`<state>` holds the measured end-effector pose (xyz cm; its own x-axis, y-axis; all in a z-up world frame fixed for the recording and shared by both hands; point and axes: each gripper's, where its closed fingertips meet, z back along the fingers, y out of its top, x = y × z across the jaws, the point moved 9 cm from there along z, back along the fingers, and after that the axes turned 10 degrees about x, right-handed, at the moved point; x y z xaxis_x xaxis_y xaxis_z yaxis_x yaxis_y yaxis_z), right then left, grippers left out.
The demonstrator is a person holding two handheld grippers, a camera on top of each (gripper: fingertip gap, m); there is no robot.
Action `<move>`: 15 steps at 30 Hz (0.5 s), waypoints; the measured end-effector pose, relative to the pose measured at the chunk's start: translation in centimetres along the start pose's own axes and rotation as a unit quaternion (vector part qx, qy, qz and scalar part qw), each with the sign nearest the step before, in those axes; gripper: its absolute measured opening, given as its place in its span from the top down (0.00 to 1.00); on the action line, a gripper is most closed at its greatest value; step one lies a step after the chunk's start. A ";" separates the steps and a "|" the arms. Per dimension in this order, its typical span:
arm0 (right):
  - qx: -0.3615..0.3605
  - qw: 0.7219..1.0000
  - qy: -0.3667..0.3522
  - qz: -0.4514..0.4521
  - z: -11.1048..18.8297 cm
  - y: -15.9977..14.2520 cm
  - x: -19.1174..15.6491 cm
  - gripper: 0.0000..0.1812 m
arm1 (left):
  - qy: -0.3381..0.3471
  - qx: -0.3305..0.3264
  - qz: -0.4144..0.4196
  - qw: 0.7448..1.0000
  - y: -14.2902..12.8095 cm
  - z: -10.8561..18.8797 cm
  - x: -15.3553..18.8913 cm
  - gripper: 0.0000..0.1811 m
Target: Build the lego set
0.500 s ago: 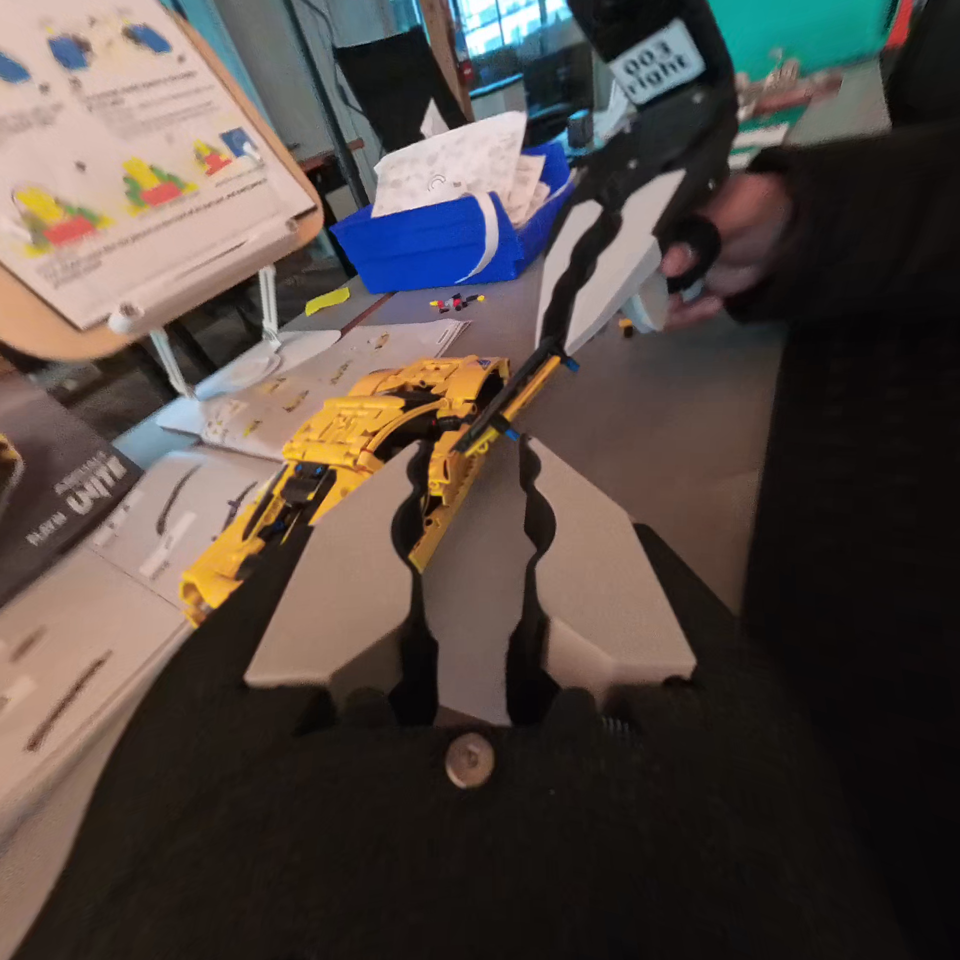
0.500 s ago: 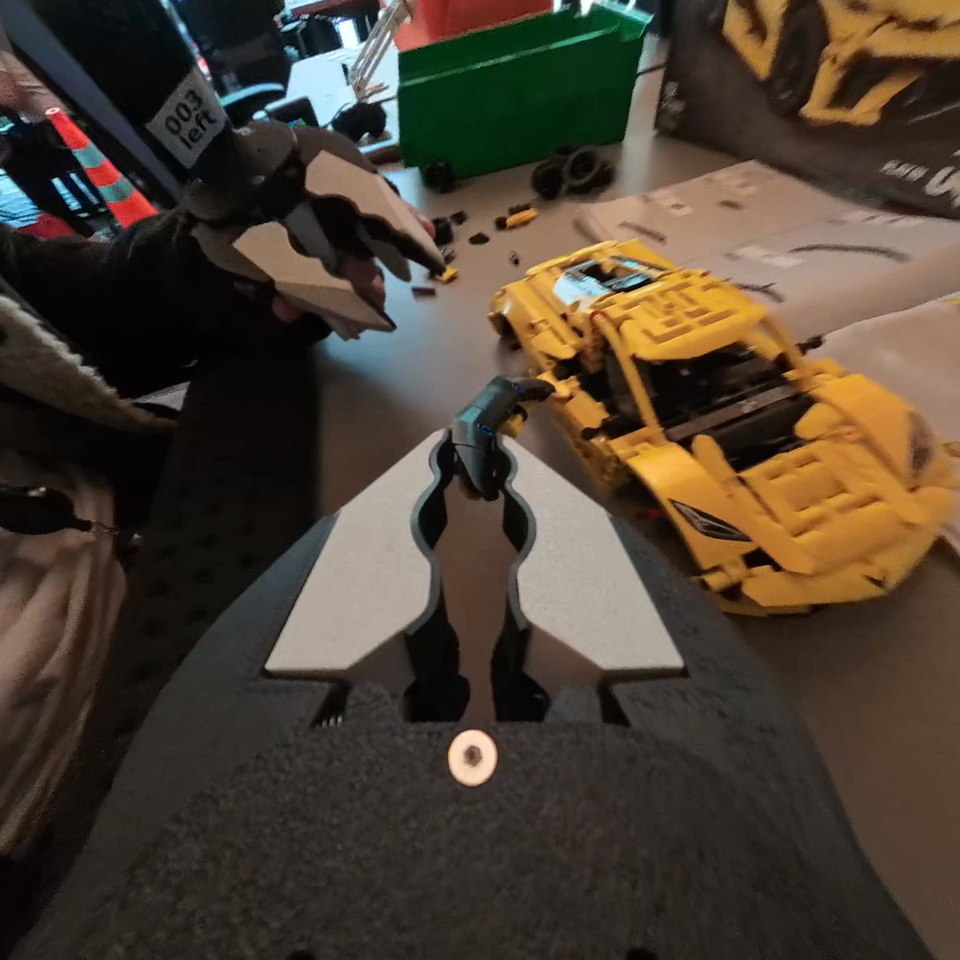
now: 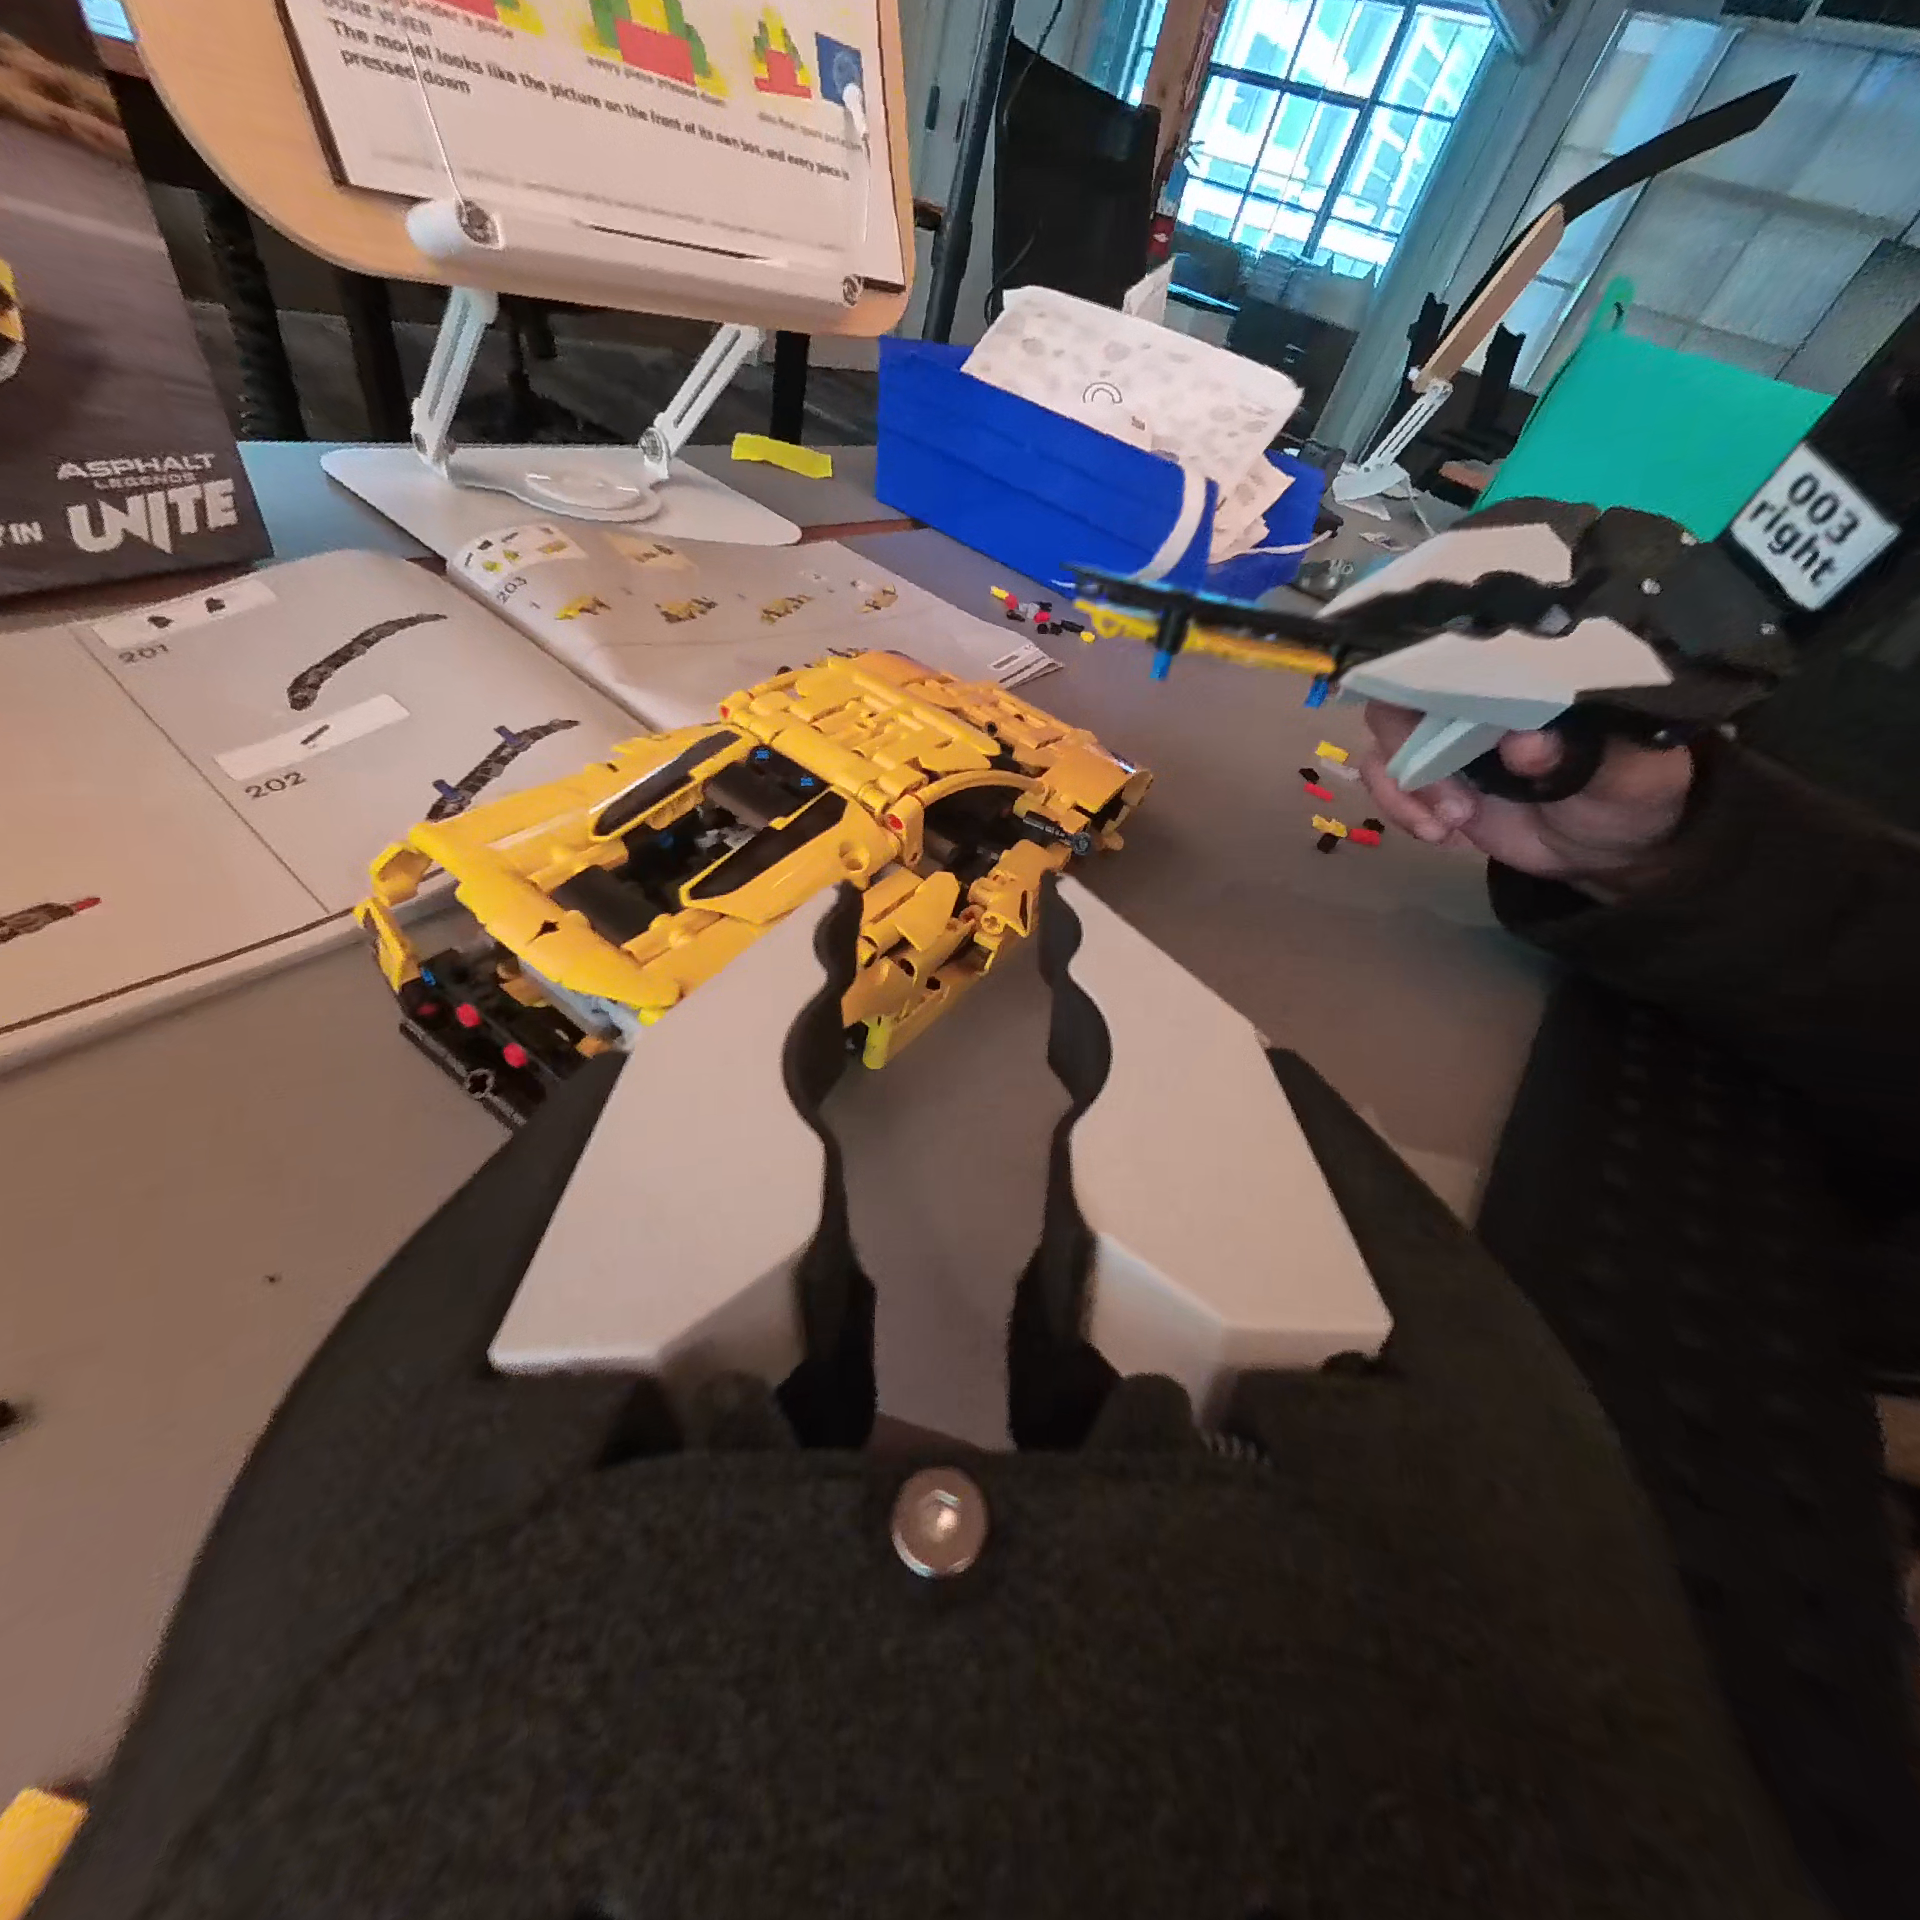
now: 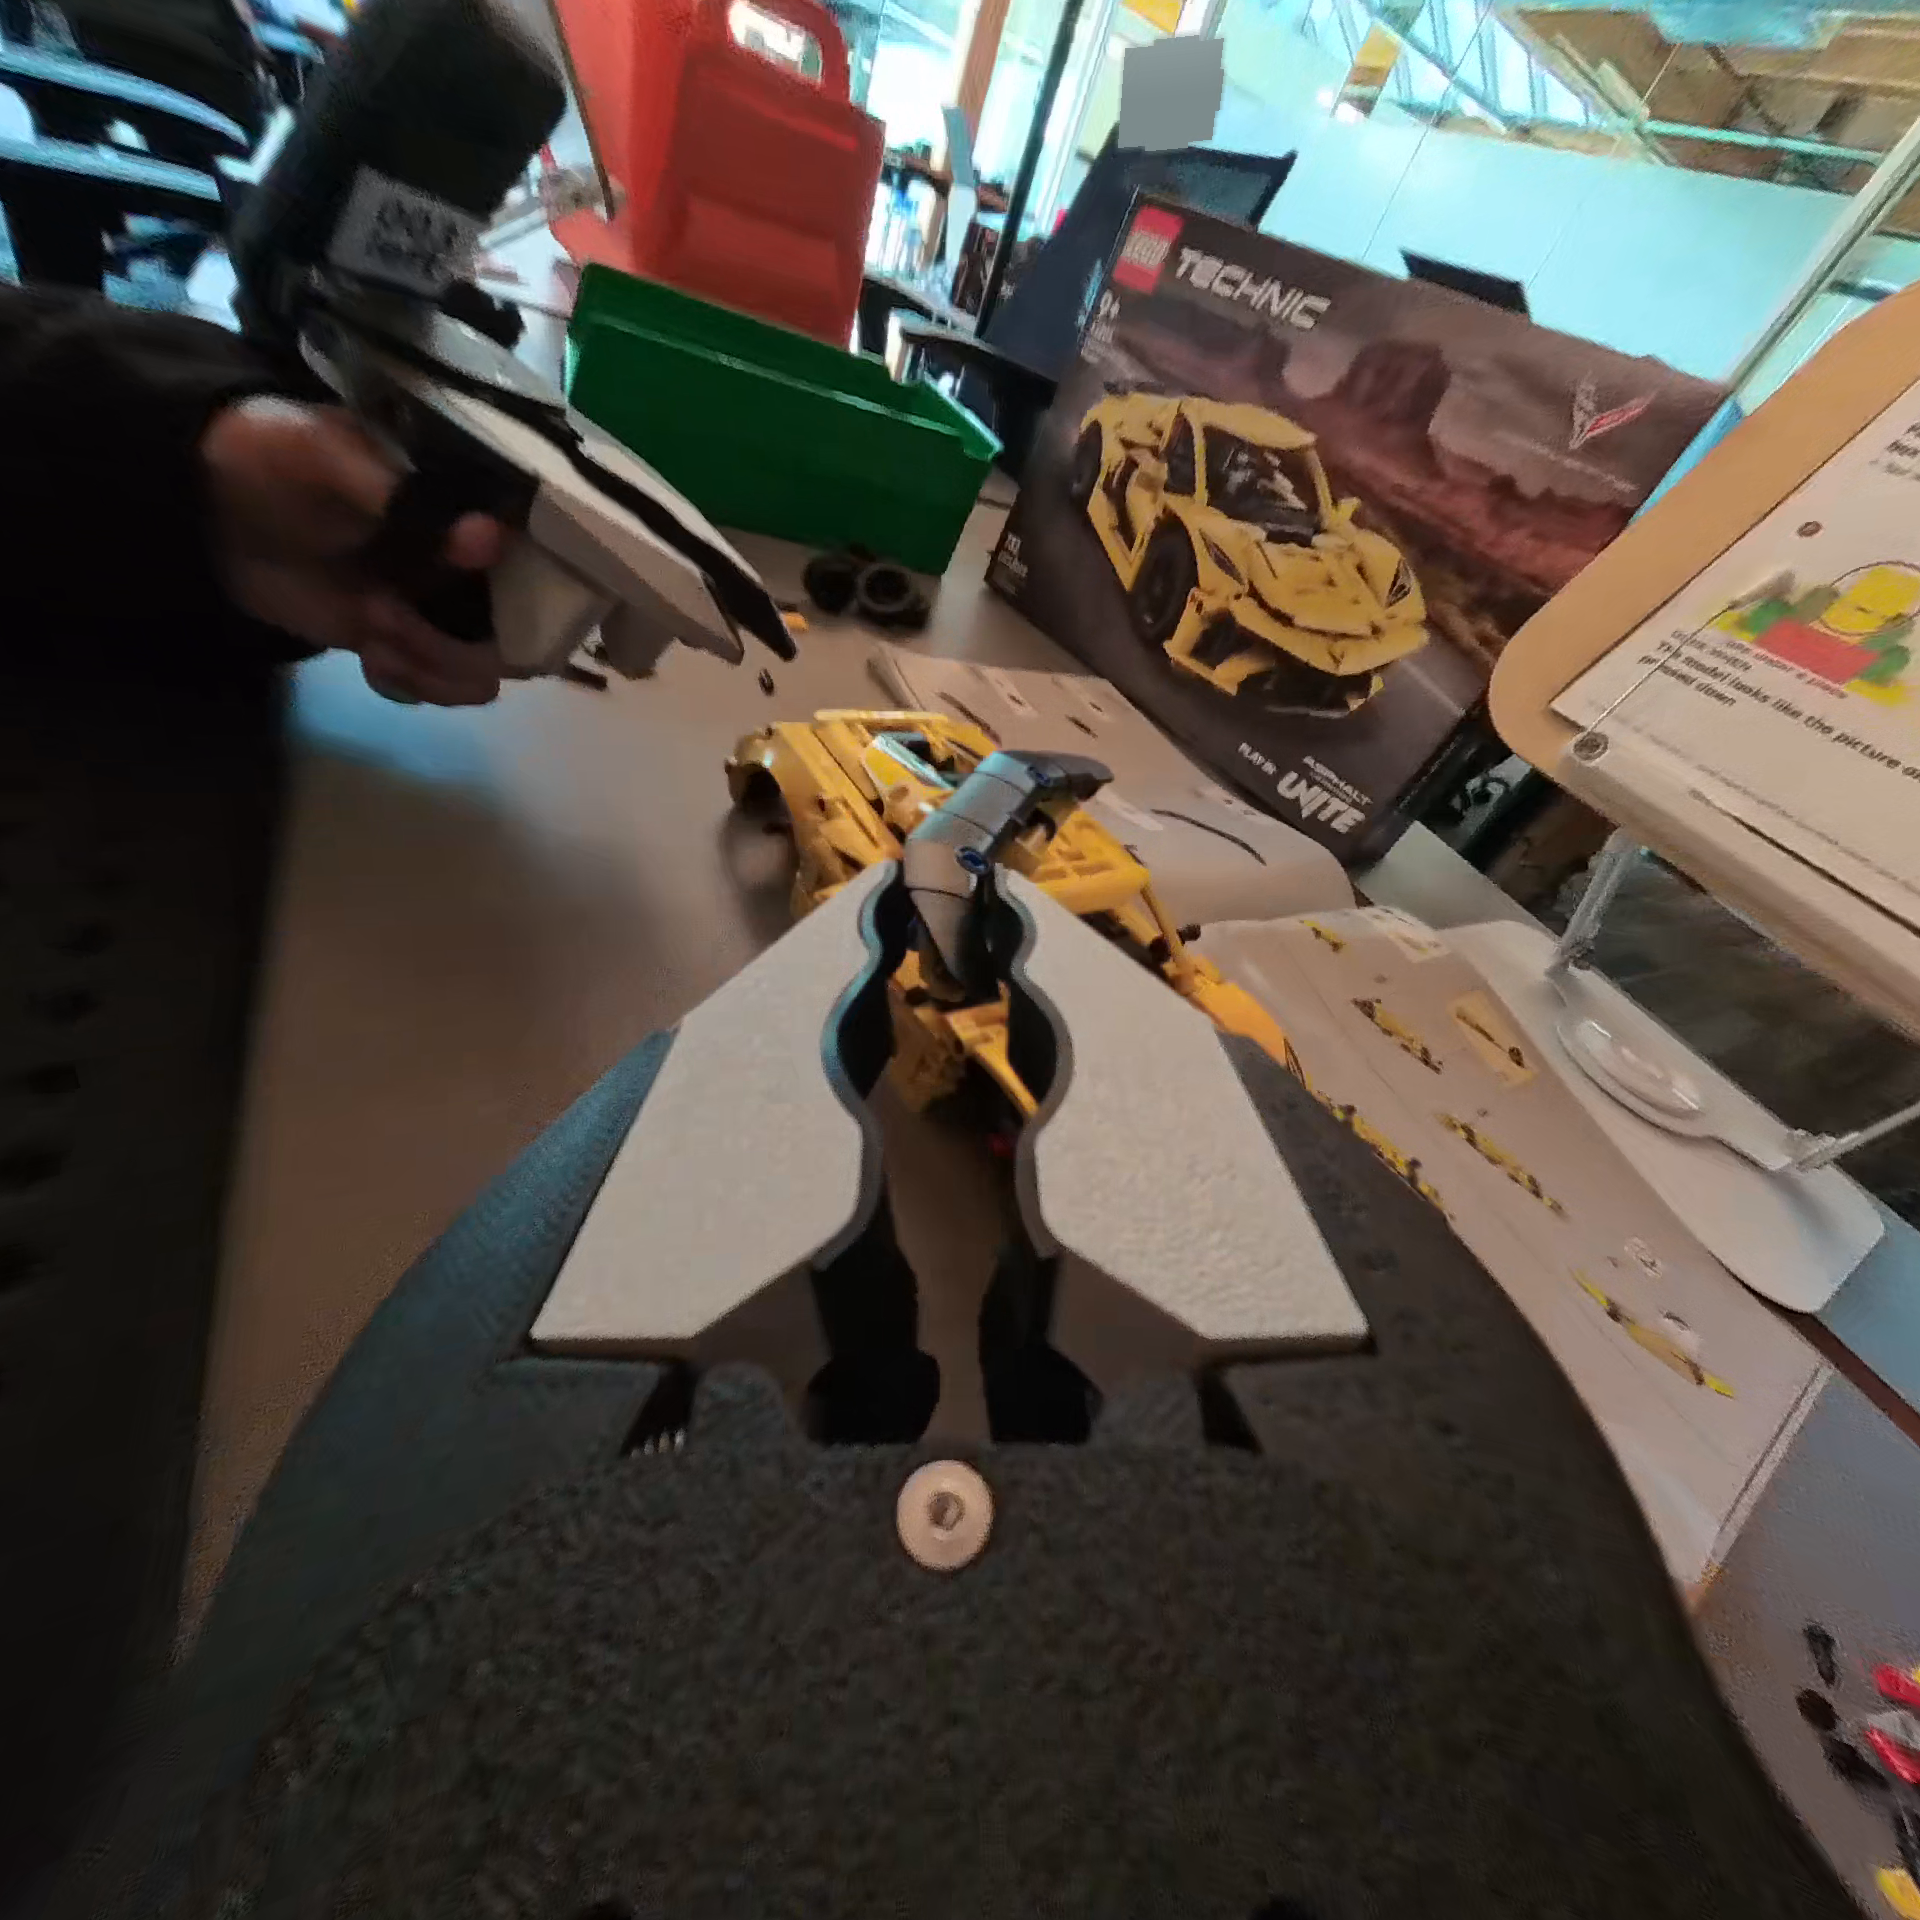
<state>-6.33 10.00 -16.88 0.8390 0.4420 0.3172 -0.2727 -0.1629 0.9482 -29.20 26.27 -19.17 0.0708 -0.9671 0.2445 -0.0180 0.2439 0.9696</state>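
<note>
Yellow car (image 3: 748, 842) sits part-built on grey table (image 3: 1299, 997), nose toward open manual (image 3: 208, 790), black chassis with red pins exposed at its near end. Left gripper (image 3: 940, 914) hovers just above car's near side, fingers spread apart, nothing between them; car flank shows through the gap. Right gripper (image 4: 940, 904) is clamped on a strip (image 3: 1205, 634), a long black and yellow piece with blue pins, held in the air over the table, well above and right of the car, pointing left. In right wrist view the strip (image 4: 977, 842) appears end-on as a grey-black curved piece sticking up past the fingertips, car (image 4: 935, 831) behind it. A hand (image 3: 1527, 810) in a dark sleeve grips the right tool; another hand (image 4: 332, 551) holds the left gripper (image 4: 748, 634), seen high at left above table.

Around: loose parts (image 3: 1335, 800), red, yellow, black, scattered right of car below the strip; more small parts (image 3: 1039, 613) near blue bin (image 3: 1039, 488) stuffed with paper. Stand (image 3: 561, 208) with an instruction sheet rises behind the manual, its white foot on the table. Set box (image 4: 1320, 520) with a car picture stands behind the car, touching manual's far edge. Green bin (image 4: 769, 426) left of box, black tyres (image 4: 868, 587) in front of it. Red container (image 4: 748, 177) behind green bin. More pieces (image 4: 1870, 1756) at lower right edge, blurred. Nothing lies between left gripper and car; the strip is clear of the blue bin.
</note>
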 end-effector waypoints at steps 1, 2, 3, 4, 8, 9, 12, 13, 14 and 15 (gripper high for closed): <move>-0.006 1.000 0.002 0.004 -0.1 -0.1 0.0 0.92 | -0.002 0.000 0.003 1.000 0.0 0.0 0.0 0.81; -0.008 1.000 0.000 0.006 -0.2 -0.2 -0.1 0.92 | -0.004 0.000 0.005 1.000 0.0 0.0 0.0 0.81; -0.015 1.000 -0.006 0.009 -0.3 -0.3 -0.1 0.92 | -0.007 -0.001 0.006 1.000 -0.1 0.0 0.1 0.81; -0.026 0.999 -0.016 0.013 -0.4 -0.5 0.1 0.92 | -0.008 0.000 0.007 1.000 0.0 0.0 0.1 0.81; -0.041 0.993 -0.108 0.011 0.1 -0.6 1.9 0.92 | -0.015 0.006 0.021 1.000 0.1 0.0 0.0 0.81; -0.035 0.991 -0.133 0.004 0.4 -0.5 2.4 0.92 | -0.017 0.007 0.027 0.999 0.1 0.0 -0.1 0.81; -0.031 0.978 -0.203 -0.027 1.5 -0.5 4.1 0.92 | -0.023 0.013 0.041 0.999 0.2 -0.1 -0.2 0.81; -0.035 0.975 -0.216 -0.040 1.7 -0.7 4.5 0.92 | -0.025 0.014 0.043 0.999 0.3 -0.1 -0.2 0.81; -0.042 0.972 -0.227 -0.054 1.8 -1.0 4.8 0.92 | -0.026 0.013 0.046 0.999 0.3 -0.2 -0.3 0.81; -0.047 0.969 -0.235 -0.067 2.0 -1.2 5.1 0.92 | -0.028 0.013 0.049 0.998 0.3 -0.3 -0.3 0.81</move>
<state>-0.81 10.72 -16.46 0.9855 0.0001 0.1694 -0.1693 -0.0407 0.9847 -28.95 26.68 -18.96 0.0122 -0.9413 0.3372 -0.0487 0.3363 0.9405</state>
